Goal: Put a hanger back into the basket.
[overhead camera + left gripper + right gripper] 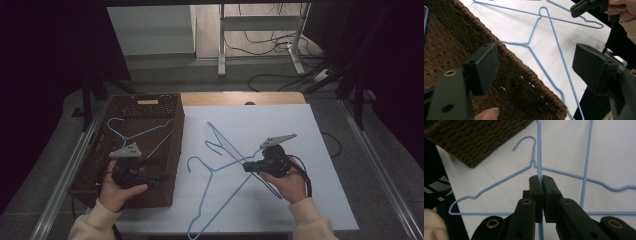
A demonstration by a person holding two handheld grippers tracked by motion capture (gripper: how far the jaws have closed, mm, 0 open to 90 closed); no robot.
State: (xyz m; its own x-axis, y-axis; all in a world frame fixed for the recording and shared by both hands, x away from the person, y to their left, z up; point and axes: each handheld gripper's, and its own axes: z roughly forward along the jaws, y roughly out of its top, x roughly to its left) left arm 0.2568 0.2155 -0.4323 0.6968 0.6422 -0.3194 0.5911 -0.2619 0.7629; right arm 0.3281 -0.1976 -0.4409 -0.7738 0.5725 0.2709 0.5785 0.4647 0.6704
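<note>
You are working at a white table (280, 125) with a brown woven basket (90, 170) sitting on its left part. The basket is holding one blue wire hanger (142, 131) on its floor.

Two more blue hangers are lying crossed on the white surface to the right of the basket. The nearer hanger (220, 205) is resting with its hook toward the basket and one corner reaching the table's near edge. The farther hanger (227, 145) is crossing over it.

Your right tool (248, 167) is gripping one wire of the farther hanger; in the right gripper view its jaws are standing pressed together with that thin blue wire (539, 167) running straight up from between the pads. You are holding this tool over the middle of the table, just right of where the two hangers cross.

Your left tool (162, 176) is hanging over the basket's right rim, pointing toward the hangers. In the left gripper view its jaws are standing wide apart with nothing between them, the woven rim (524, 75) lying below.
</note>
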